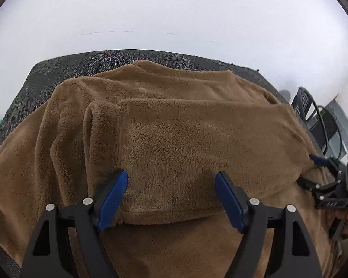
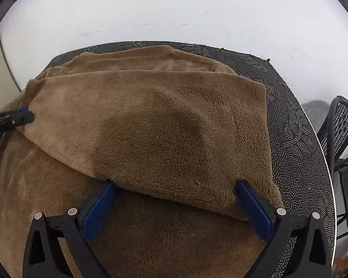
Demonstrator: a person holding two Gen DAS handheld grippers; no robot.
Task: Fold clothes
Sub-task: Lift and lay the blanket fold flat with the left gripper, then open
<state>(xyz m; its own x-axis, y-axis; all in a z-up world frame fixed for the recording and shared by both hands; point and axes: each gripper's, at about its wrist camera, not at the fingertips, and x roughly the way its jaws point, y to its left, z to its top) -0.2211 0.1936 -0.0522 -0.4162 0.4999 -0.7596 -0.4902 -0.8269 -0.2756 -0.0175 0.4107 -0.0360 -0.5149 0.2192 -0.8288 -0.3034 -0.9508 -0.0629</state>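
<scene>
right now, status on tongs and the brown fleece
Left tongs open, right tongs open, both over the folded flap. Brown fleece part folded on dark patterned table. Nothing in the way.

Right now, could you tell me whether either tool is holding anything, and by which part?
Nothing is held. Both the left tool and the right tool stand open over the folded flap of the brown fleece garment, their fingers apart and not pinching it.

dark patterned tablecloth [image 2: 290, 120], black mesh chair [image 2: 341, 120]
</scene>
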